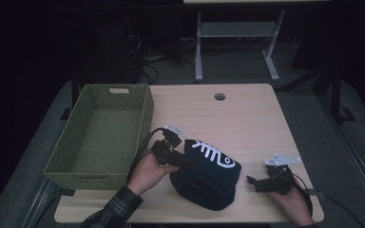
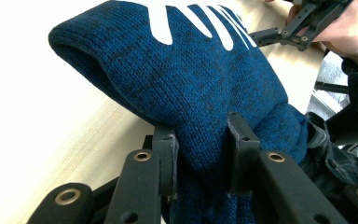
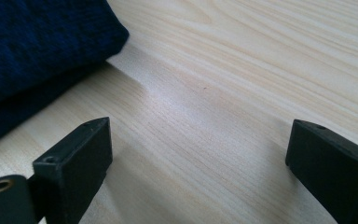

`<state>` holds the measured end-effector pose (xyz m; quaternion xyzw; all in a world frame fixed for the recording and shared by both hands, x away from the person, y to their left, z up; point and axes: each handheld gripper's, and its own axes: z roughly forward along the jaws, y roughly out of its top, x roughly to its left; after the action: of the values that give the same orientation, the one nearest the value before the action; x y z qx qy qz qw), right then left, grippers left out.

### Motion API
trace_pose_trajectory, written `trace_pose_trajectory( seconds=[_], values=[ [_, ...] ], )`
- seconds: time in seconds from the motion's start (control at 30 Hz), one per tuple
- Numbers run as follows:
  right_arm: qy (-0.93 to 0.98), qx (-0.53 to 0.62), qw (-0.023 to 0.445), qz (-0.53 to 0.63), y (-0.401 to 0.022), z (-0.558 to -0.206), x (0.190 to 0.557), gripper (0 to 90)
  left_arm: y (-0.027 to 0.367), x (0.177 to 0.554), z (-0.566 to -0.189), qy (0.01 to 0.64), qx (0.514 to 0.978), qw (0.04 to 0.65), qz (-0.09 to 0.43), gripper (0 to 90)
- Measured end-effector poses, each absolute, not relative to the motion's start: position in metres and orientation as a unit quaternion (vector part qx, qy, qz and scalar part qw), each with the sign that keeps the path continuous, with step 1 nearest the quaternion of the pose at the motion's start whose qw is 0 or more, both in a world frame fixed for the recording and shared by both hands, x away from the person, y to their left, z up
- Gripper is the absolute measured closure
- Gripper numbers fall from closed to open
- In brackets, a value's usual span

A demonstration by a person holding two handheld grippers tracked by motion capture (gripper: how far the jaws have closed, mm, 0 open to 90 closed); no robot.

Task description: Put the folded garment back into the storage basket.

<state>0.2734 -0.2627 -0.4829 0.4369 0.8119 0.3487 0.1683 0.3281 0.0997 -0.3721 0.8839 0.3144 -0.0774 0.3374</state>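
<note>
A dark blue knitted hat [image 1: 209, 173] with a white fishbone print lies bunched at the front middle of the wooden table [image 1: 252, 118]. My left gripper [image 1: 184, 161] grips the hat's left side. In the left gripper view the two pads pinch a fold of the hat [image 2: 191, 79], with my left gripper [image 2: 203, 144] shut on it and the fabric lifted off the tabletop. My right gripper [image 1: 253, 182] rests low at the front right, a little to the right of the hat, and is open. In the right gripper view my right gripper [image 3: 200, 154] has bare wood between its jaws, and the hat [image 3: 37, 42] lies at upper left.
A green woven basket [image 1: 147, 114] with nothing in it stands on the table's left side, close to my left hand. A round cable hole [image 1: 219, 96] sits near the far edge. Another desk's legs [image 1: 198, 47] stand on the floor beyond.
</note>
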Motion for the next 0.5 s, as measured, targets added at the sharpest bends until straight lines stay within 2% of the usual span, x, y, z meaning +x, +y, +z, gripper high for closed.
trace_pose_trajectory(
  seconds=[0.5],
  values=[
    [0.812, 0.437, 0.168, 0.349, -0.263, -0.483, 0.273, 6.7, 0.12, 0.331, -0.323, 0.292, 0.89, 0.348, -0.039, 70.1]
  ],
)
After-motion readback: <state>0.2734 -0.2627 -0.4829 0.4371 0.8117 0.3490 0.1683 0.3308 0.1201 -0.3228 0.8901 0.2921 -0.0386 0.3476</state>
